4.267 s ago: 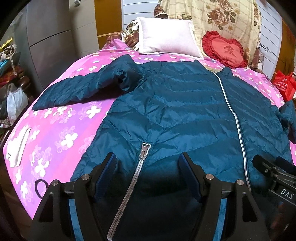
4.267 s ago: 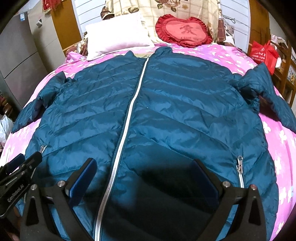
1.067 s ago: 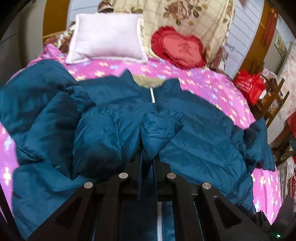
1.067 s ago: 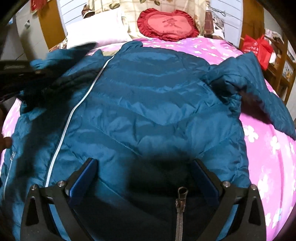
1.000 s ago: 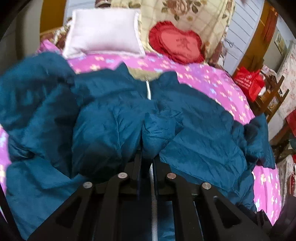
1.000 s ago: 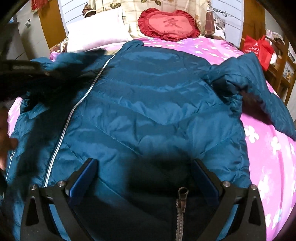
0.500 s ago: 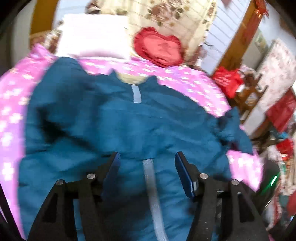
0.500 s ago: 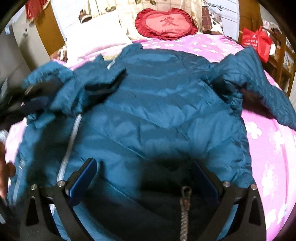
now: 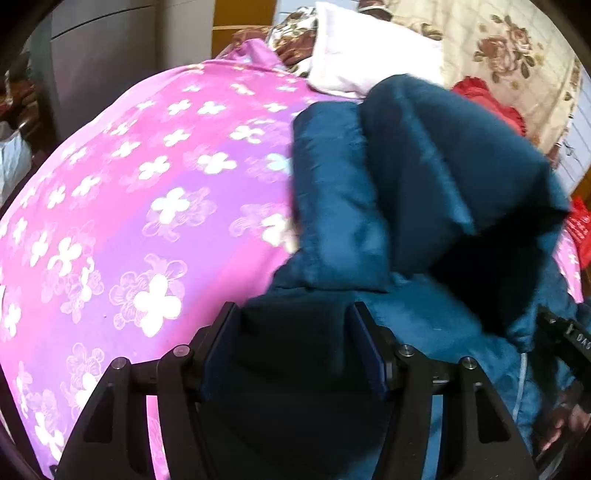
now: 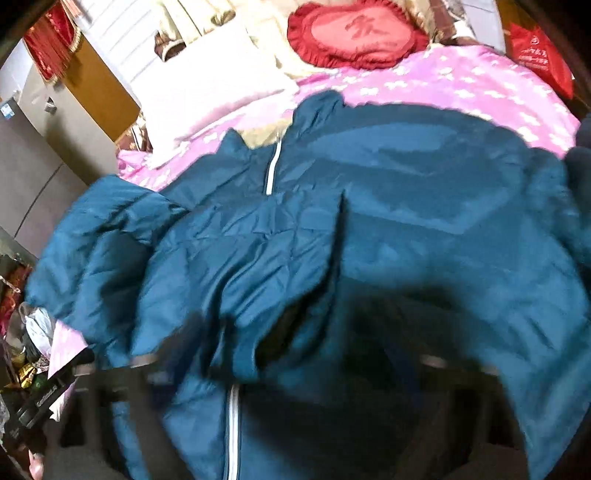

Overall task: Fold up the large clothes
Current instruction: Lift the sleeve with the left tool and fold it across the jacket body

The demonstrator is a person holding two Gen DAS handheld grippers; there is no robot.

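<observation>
A large teal puffer jacket [image 10: 406, 221] lies on a pink flowered bed sheet [image 9: 147, 184], front up with a white zipper [image 10: 271, 173]. Its left sleeve [image 10: 236, 266] is folded across the chest. In the left wrist view the jacket's left side [image 9: 424, 184] shows as a thick fold. My left gripper [image 9: 293, 350] is open over the jacket's lower left edge, with dark fabric lying between its fingers. My right gripper [image 10: 295, 369] is a motion-blurred dark shape low over the jacket's hem; its jaws are too smeared to read.
A white pillow [image 10: 210, 92] and a red heart cushion [image 10: 354, 33] lie at the head of the bed. A red bag [image 10: 539, 51] stands at the far right. Grey cabinets [image 9: 103, 62] and floor clutter [image 10: 22, 332] are off the bed's left side.
My left gripper carried the left sleeve across the chest, let go and opened, then swung back to the jacket's left edge. My right gripper is now moving fast and its view has tilted.
</observation>
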